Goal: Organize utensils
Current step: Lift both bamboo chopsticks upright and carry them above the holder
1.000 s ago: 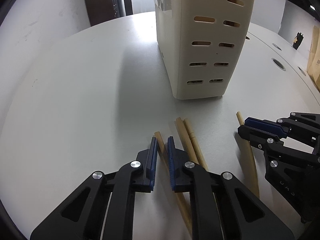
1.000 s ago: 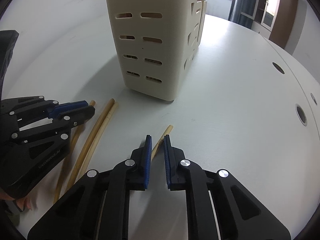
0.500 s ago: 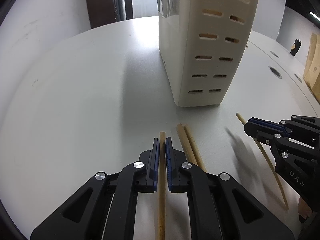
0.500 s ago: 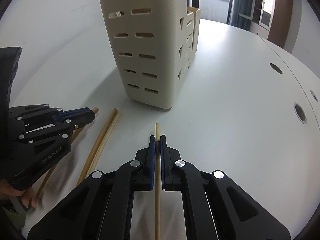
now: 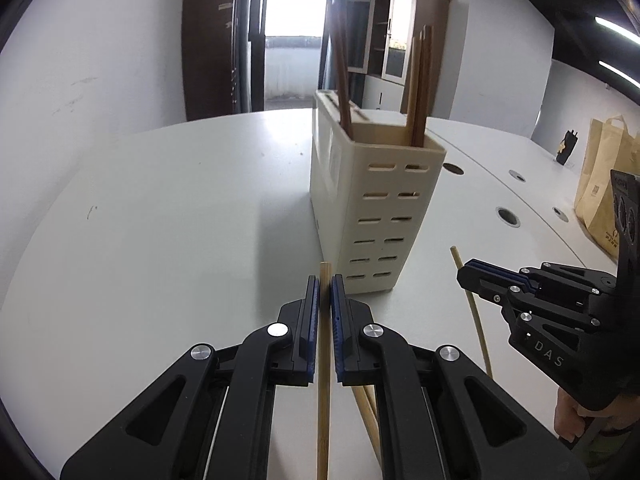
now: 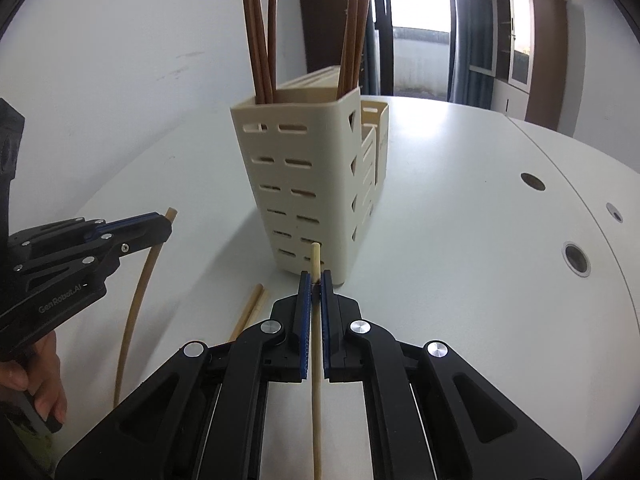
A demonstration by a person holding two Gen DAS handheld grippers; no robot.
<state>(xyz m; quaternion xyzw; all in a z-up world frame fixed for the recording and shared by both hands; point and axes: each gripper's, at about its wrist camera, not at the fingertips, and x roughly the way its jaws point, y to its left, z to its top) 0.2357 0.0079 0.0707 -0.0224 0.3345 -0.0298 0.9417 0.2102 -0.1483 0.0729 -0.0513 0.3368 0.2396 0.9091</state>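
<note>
Left gripper [image 5: 324, 292] clamped on light chopstick [image 5: 323, 400]; right gripper [image 6: 315, 288] clamped on paler chopstick [image 6: 316, 380]. Both sticks run along fingers, tips toward cream utensil holder [image 6: 304, 184] just ahead. Holder's open top sits above both tips. Two more chopsticks [image 6: 248, 312] lie on table [image 6: 460, 240] before holder.

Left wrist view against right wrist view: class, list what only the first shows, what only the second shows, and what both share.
Only the left wrist view shows the brown paper bags at the far right.

Only the right wrist view shows the lower side compartments stepped onto the holder, and the hand gripping the left gripper's handle.

Both show the cream utensil holder with dark brown chopsticks standing in it, the white table, the left gripper and right gripper, each shut on a light chopstick, and two more light chopsticks lying on the table.
</note>
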